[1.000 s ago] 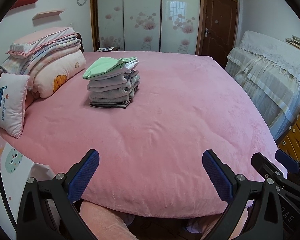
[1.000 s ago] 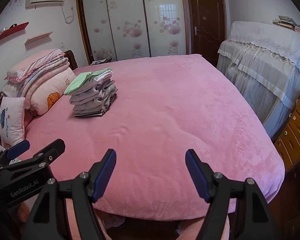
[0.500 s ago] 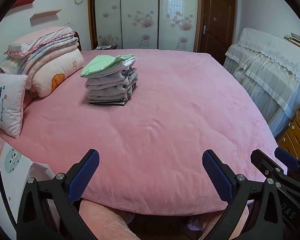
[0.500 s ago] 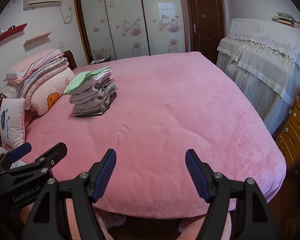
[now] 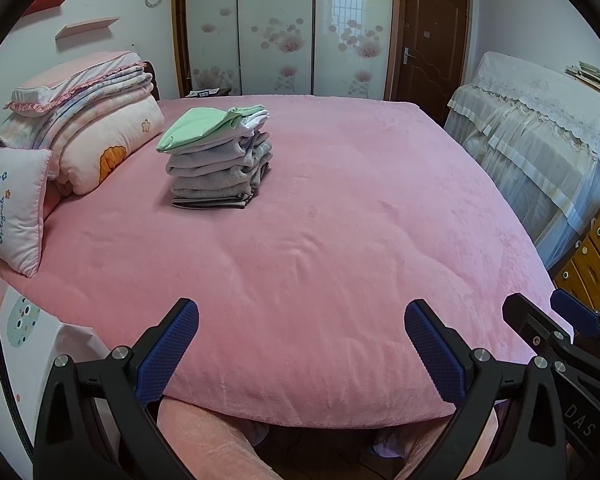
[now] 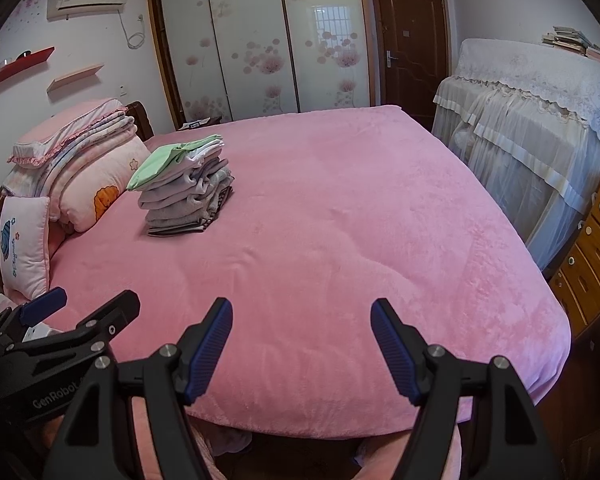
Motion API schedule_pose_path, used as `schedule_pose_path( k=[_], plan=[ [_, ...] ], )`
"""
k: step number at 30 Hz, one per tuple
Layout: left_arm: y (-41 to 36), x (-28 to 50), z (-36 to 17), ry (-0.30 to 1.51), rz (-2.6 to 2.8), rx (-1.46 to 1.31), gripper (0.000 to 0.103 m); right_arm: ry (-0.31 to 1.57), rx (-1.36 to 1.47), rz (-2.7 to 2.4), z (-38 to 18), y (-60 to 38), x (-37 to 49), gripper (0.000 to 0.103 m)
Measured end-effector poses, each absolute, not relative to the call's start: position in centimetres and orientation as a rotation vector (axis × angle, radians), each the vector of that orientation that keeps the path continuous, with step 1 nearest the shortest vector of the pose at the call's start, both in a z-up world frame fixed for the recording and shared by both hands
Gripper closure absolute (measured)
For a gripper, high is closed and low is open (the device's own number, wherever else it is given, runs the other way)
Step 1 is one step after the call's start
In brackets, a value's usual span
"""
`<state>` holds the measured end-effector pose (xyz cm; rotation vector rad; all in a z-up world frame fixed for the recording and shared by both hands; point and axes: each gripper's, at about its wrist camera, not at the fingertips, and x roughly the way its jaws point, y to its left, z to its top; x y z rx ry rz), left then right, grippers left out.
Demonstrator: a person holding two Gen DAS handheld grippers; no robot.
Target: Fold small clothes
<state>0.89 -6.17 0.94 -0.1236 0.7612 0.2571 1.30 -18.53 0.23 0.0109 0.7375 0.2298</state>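
Observation:
A stack of folded small clothes (image 5: 217, 160) (image 6: 184, 190), grey pieces with a green one on top, stands on the pink bed (image 5: 320, 240) (image 6: 320, 232) toward its far left. My left gripper (image 5: 301, 322) hovers open over the bed's near edge, nothing between its blue pads. My right gripper (image 6: 301, 320) is open too, empty, beside it at the near edge. Each gripper shows in the other's view: the right one (image 5: 556, 332) at the right edge, the left one (image 6: 76, 320) at the lower left. The stack lies well beyond both.
Folded quilts and pillows (image 5: 84, 132) pile up at the bed's left. A lace-covered cabinet (image 5: 540, 128) and wooden drawers (image 5: 596, 256) stand to the right. Wardrobe doors (image 5: 276, 32) and a brown door (image 5: 432, 36) line the far wall. A person's knees (image 5: 212, 440) are below the bed edge.
Both views tilt very slightly, so the bed and stack sit a touch lower in the picture than a second ago. Both grippers stay open and empty.

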Motion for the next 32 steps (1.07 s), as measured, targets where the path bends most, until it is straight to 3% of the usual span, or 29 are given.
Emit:
schedule_pose_path(
  k=[32],
  plan=[
    [-5.73, 1.46, 0.29, 0.787, 0.232, -0.127, 0.001, 0.734, 0.013, 0.227, 0.17, -19.11, 1.51, 0.031]
  ],
)
